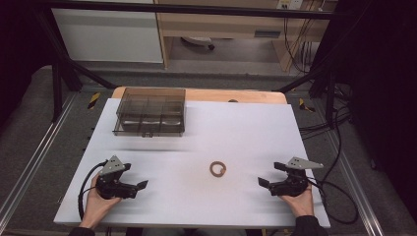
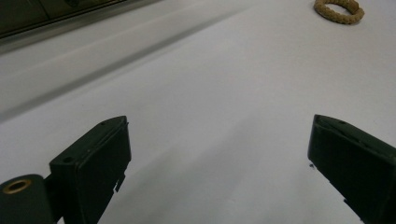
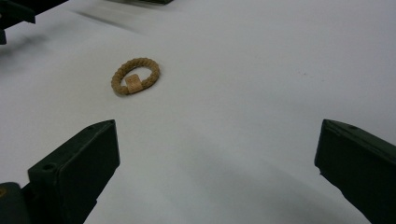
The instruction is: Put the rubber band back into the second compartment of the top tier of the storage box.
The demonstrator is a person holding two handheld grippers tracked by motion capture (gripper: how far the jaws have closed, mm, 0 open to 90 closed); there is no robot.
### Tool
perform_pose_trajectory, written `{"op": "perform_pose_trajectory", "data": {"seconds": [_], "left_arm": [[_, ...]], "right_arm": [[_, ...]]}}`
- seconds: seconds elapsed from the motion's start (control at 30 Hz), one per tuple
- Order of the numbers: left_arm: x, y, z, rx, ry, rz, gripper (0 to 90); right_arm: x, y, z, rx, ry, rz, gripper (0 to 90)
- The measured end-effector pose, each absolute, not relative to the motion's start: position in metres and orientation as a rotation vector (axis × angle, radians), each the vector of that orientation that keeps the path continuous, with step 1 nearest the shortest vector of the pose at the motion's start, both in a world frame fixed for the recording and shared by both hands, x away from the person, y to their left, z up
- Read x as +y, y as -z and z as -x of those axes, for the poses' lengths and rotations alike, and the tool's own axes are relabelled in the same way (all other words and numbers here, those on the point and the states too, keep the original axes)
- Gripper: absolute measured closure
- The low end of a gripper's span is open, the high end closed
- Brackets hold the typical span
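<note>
Looking past the rope ring (image 1: 218, 169), we see a smoky compartment box (image 1: 150, 112) well behind; our left gripper (image 1: 136, 178) and right gripper (image 1: 267, 175) flank the ring, jaws wide, empty.

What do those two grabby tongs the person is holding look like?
Both tongs are black, each with two flat, blocky jaws. The left tongs and the right tongs each carry a grey three-cornered plate on top. A black cable loops away from the left one, and another trails from the right. The person wears dark sleeves.
</note>
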State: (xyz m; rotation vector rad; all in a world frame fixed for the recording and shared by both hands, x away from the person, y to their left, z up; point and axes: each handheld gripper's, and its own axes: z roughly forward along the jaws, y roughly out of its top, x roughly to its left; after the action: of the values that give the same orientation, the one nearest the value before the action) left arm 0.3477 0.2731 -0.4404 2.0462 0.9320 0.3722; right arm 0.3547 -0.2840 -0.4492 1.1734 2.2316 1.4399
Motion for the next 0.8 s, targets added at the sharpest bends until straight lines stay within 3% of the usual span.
{"op": "perform_pose_trajectory", "data": {"seconds": [0.8], "left_arm": [[0.239,0.427,-0.355,0.909,-0.353,-2.033,7.1]], "right_arm": [[-0.285,0.449,-0.355,2.237,-1.408,-1.166,0.7]]}}
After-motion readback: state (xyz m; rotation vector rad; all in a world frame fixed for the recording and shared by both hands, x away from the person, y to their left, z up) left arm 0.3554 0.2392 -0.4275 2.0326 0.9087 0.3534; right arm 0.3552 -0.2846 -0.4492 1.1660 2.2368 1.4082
